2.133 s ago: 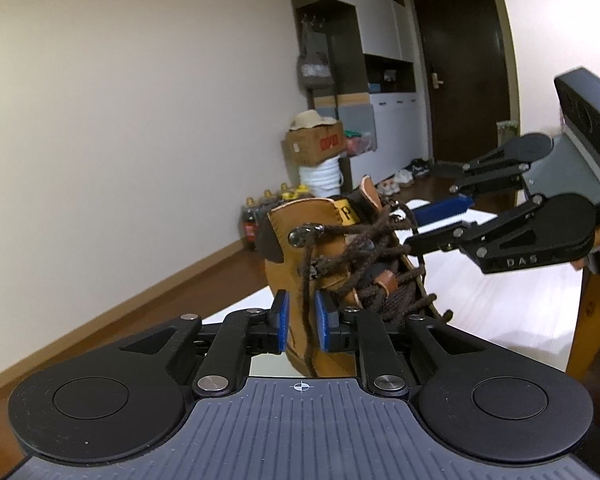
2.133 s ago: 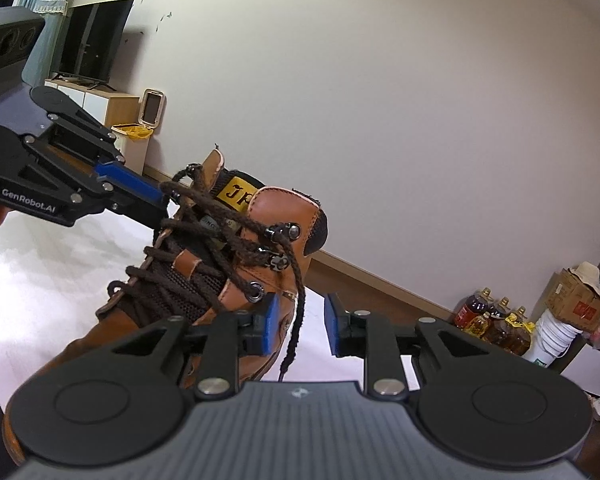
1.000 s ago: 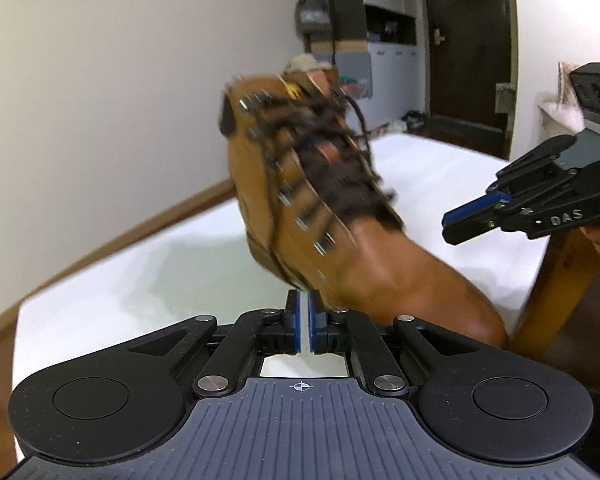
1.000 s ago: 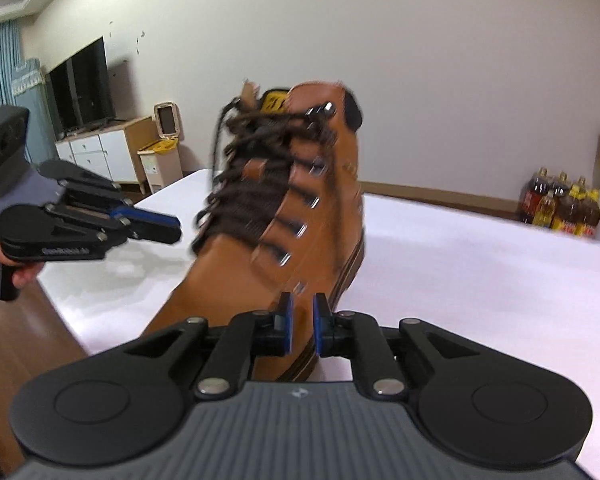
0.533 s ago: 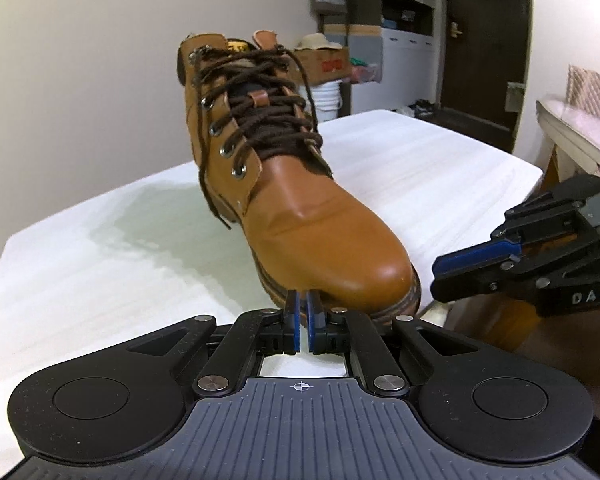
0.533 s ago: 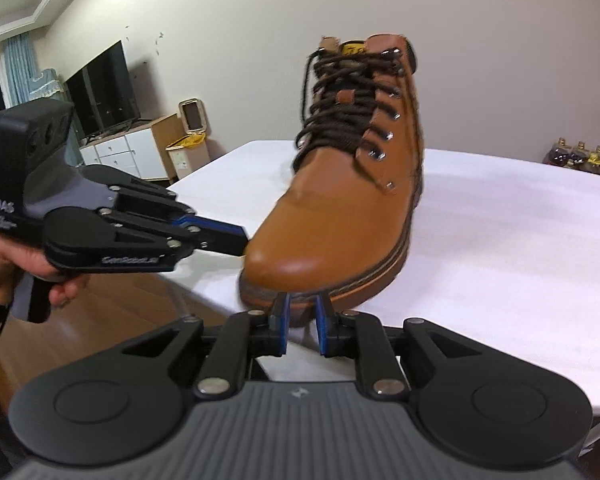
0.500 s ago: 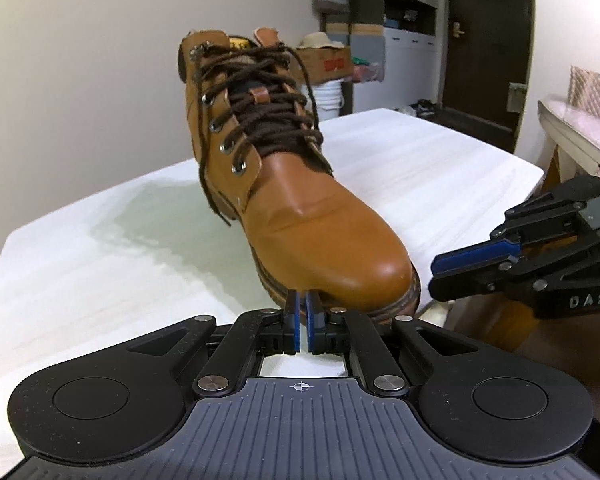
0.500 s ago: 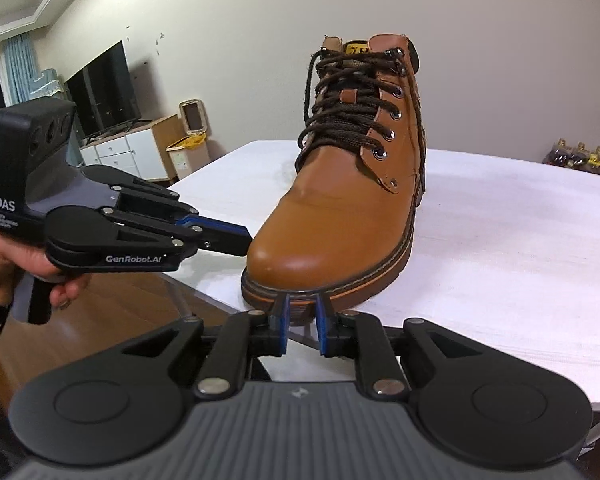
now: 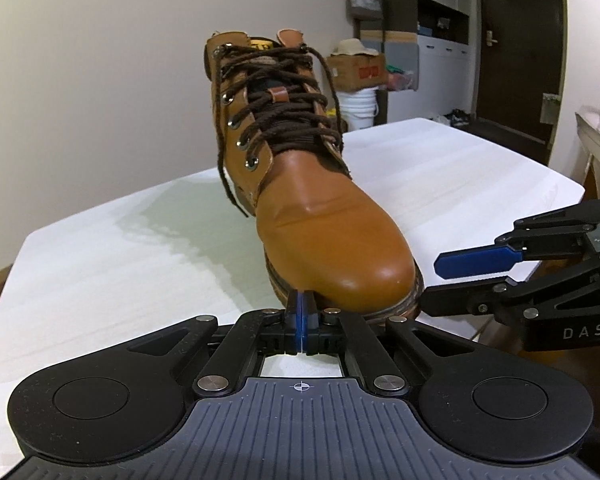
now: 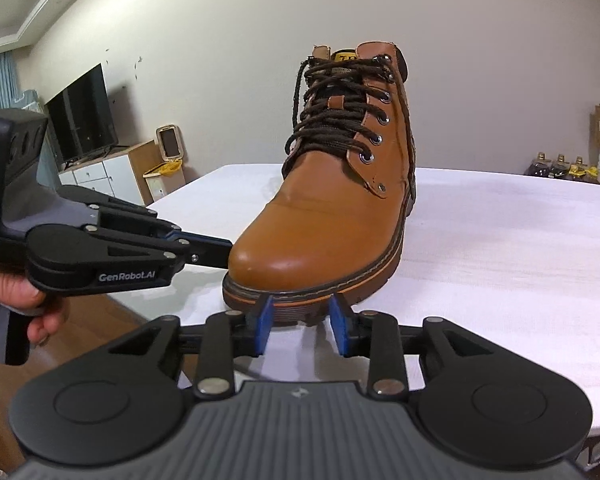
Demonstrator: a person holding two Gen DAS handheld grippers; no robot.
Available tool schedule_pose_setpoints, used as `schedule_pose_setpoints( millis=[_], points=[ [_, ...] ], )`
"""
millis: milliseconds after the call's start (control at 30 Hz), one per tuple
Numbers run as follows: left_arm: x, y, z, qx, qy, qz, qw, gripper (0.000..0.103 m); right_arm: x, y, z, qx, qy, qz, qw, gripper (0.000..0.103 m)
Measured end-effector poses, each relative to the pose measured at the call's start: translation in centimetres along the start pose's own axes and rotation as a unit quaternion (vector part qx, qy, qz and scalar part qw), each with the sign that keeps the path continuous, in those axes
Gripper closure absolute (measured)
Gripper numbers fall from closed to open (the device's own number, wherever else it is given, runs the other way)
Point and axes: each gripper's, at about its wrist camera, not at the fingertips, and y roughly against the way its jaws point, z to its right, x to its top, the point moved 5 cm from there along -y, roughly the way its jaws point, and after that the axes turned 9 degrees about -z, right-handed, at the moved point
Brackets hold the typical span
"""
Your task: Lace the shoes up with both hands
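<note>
A tan leather boot stands upright on the white table, its toe towards me. Dark brown laces criss-cross its eyelets, and a loose end hangs down the side. My left gripper is shut with nothing in it, just in front of the toe. From the right wrist view it shows as a black arm beside the toe, held by a hand. My right gripper is opening, its blue pads wide apart before the boot's sole, nothing between them. The left wrist view also shows the right gripper.
The table's near edge runs just under both grippers, with wooden floor below. A television on a low cabinet stands at the far left. Boxes and bottles line the far wall. A dark door lies beyond.
The boot, earlier tilted and close with laces between the fingers, now stands flat. Both grippers drew back to its toe. The left one shut and the right one opened wide.
</note>
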Motion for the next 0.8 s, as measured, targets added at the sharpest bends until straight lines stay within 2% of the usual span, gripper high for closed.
schedule_pose_setpoints(
  millis=[233,267,333,433,500,633,733,800],
  points=[
    [-0.4,0.7,1.5,-0.027,-0.032,-0.008,0.9991,0.103,-0.1,0.4,0.6,0.01,0.008,-0.002,1.0,0.069],
    [-0.5,0.7,1.3,-0.027,-0.034,-0.011,0.999,0.096,-0.1,0.6,0.9,0.028,0.001,-0.003,1.0,0.071],
    [-0.4,0.6,0.6,-0.029,-0.027,-0.014,0.9991,0.093,0.2,0.8,1.6,0.057,-0.014,-0.004,0.998,0.072],
    [0.3,0.9,-1.6,-0.037,0.013,-0.008,0.9992,0.093,1.3,0.8,2.8,0.061,-0.036,0.001,0.997,0.072],
    [1.0,1.0,-2.7,-0.035,0.052,-0.013,0.9979,0.09,3.0,1.0,3.8,0.044,-0.059,0.005,0.997,0.071],
    [1.6,0.2,-3.2,0.0,0.087,-0.036,0.9956,0.09,4.7,1.0,3.4,-0.005,-0.045,-0.016,0.999,0.071],
    [1.0,0.7,-2.9,0.015,0.103,0.001,0.9946,0.088,4.5,0.8,2.9,-0.053,-0.03,-0.024,0.998,0.071],
    [0.1,1.2,-2.1,0.057,0.106,0.009,0.9927,0.087,3.6,0.7,2.7,-0.075,-0.02,-0.016,0.997,0.071]
  ],
)
